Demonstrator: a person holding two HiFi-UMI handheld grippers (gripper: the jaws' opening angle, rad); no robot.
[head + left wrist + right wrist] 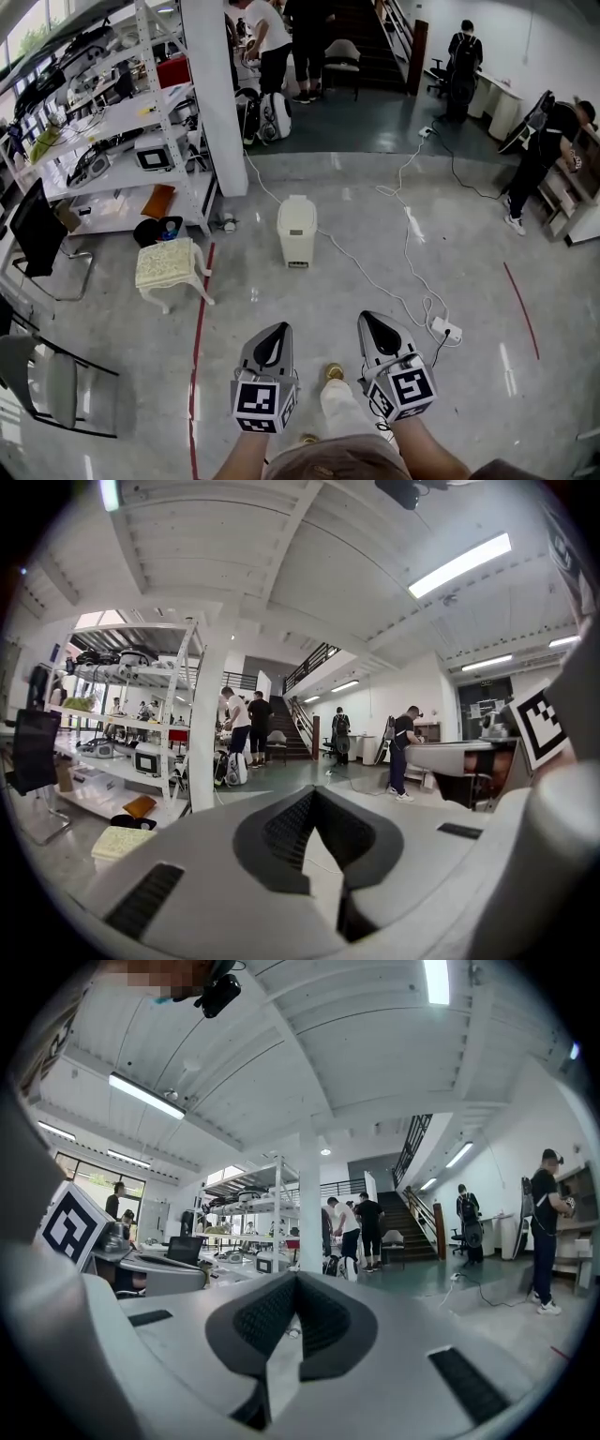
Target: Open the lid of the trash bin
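The cream trash bin [296, 230] stands upright on the grey floor in the head view, its lid down. It is well ahead of both grippers and does not show in either gripper view. My left gripper [280, 327] is held low at the picture's bottom, pointing toward the bin, jaws together with nothing between them. My right gripper [367, 318] is beside it, also shut and empty. In the left gripper view the left gripper [314, 790] has its tips meeting; in the right gripper view the right gripper [295, 1277] looks the same.
A white cable [375, 277] runs from the bin's right side to a power strip [446, 329]. A cushioned stool [169, 264] and a shelving rack [122, 122] stand left of the bin, by a white pillar [217, 94]. A red floor line [197, 328] runs on my left. People stand far back.
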